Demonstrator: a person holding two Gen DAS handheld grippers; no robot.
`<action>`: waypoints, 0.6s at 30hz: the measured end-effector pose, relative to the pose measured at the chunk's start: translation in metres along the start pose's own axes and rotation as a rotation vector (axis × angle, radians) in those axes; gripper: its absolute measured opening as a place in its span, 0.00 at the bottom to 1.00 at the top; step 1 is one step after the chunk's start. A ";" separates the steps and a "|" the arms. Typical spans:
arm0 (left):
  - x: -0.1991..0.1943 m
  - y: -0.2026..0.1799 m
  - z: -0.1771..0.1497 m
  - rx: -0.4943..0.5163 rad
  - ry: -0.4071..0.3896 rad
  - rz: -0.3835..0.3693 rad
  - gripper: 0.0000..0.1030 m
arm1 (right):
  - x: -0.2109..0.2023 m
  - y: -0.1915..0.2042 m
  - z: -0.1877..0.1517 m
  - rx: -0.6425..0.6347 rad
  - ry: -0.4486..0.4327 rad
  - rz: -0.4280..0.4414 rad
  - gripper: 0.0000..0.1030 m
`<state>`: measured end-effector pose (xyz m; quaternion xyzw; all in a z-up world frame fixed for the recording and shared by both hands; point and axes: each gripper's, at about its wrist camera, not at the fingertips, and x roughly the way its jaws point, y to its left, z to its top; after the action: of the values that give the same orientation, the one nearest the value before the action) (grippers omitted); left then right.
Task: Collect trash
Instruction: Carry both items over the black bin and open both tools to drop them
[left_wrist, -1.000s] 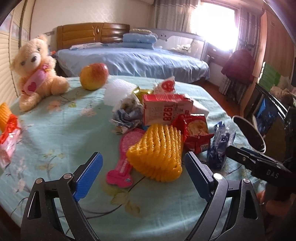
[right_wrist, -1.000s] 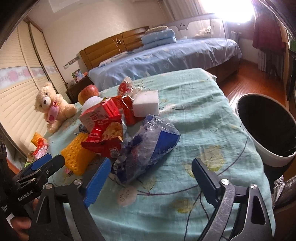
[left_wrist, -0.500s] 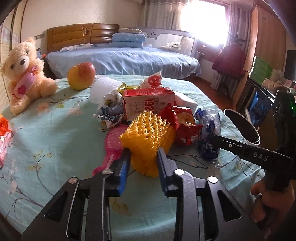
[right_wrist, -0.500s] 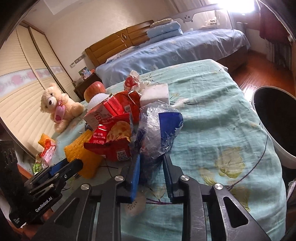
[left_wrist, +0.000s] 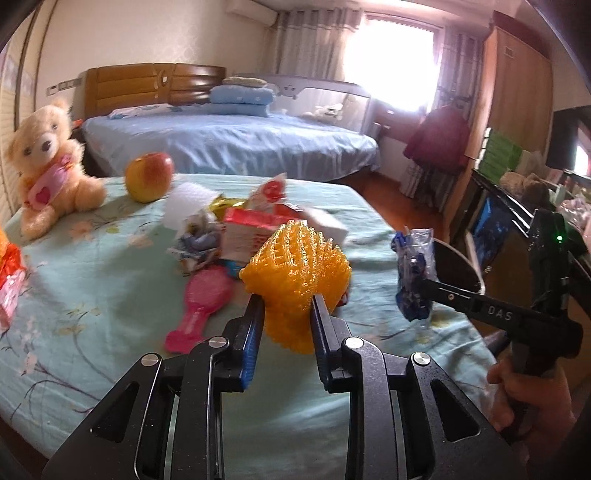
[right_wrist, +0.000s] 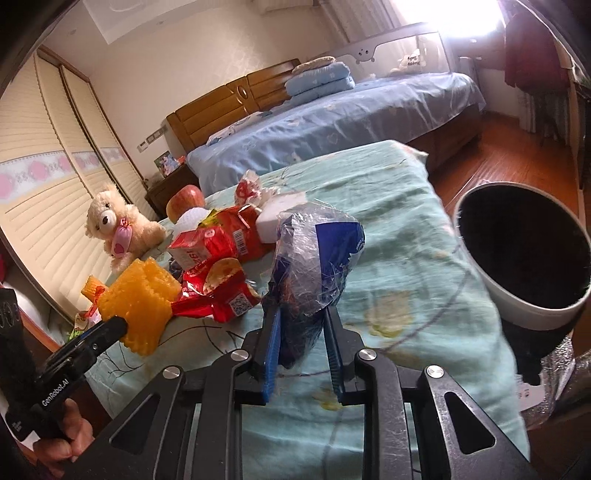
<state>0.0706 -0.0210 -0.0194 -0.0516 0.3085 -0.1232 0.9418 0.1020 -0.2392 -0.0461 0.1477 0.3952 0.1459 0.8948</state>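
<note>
A: What has the left tool (left_wrist: 287, 308) got?

B: It pinches the yellow foam net (left_wrist: 297, 271), squeezed between both blue pads and lifted clear of the worktop (left_wrist: 92, 280), which wears a pale green flowered cloth.

A: And the right tool (right_wrist: 301, 321)?

B: Pressed in on the blue and clear plastic bag (right_wrist: 314, 258). The crumpled bag stands up out of the jaws, above the cloth.

A: Where is the bin?

B: The white bin with a black inside (right_wrist: 524, 254) stands just off the worktop's edge, to the right in the right wrist view.

A: What is left on the cloth?

B: A heap in the middle: a red and white carton (left_wrist: 253, 230), a red snack wrapper (right_wrist: 218, 288), a white foam block (right_wrist: 277, 210), a crumpled bluish wrapper (left_wrist: 197, 240). A pink hairbrush (left_wrist: 195, 310) lies just beside the heap.

A: Anything further back?

B: An apple (left_wrist: 149, 177) and a teddy bear (left_wrist: 48, 166), near each other by the far edge, with a bed (left_wrist: 229, 144) behind.
</note>
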 end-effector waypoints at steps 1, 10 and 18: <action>0.000 -0.005 0.001 0.008 -0.002 -0.010 0.23 | -0.003 -0.002 0.000 0.002 -0.004 -0.003 0.23; 0.015 -0.053 0.010 0.072 0.016 -0.100 0.23 | -0.025 -0.032 0.002 0.034 -0.031 -0.046 0.23; 0.042 -0.096 0.011 0.136 0.061 -0.160 0.23 | -0.038 -0.062 0.003 0.072 -0.038 -0.093 0.23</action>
<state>0.0904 -0.1248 -0.0174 -0.0082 0.3227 -0.2202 0.9205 0.0890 -0.3108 -0.0426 0.1639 0.3895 0.0873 0.9021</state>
